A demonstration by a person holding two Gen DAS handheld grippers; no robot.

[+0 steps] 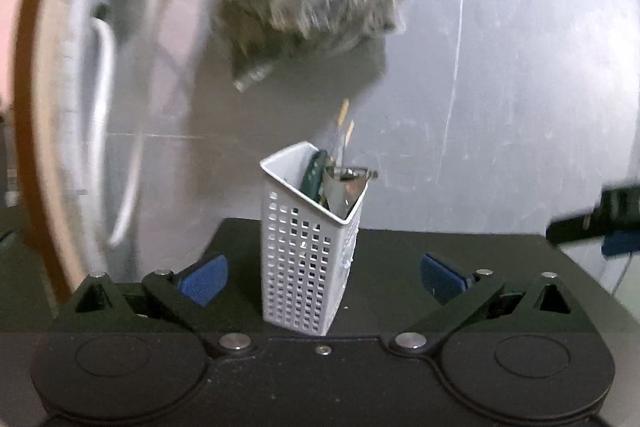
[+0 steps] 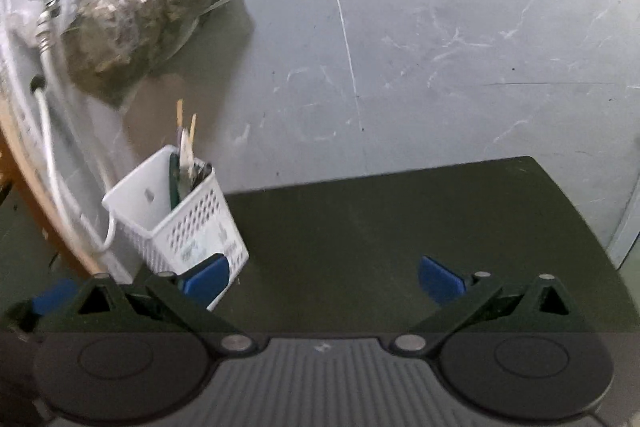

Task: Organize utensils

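Observation:
A white perforated utensil holder (image 1: pixel 310 247) stands upright on a black surface (image 1: pixel 400 251). It holds several utensils (image 1: pixel 340 183), among them a dark green handle, metal pieces and two wooden sticks. My left gripper (image 1: pixel 322 279) is open, with the holder between its blue pads (image 1: pixel 204 277), not touching. In the right wrist view the holder (image 2: pixel 180 223) stands at the left, just beyond the left pad (image 2: pixel 208 279). My right gripper (image 2: pixel 324 279) is open and empty over the black surface (image 2: pixel 380 227).
A clear plastic bag of dark stuff (image 2: pixel 136 3) hangs on the grey wall (image 2: pixel 440 27) above the holder. White cables (image 2: pixel 52 155) and a metal fitting run down the left side. The other gripper (image 1: pixel 600 219) shows at the right edge of the left wrist view.

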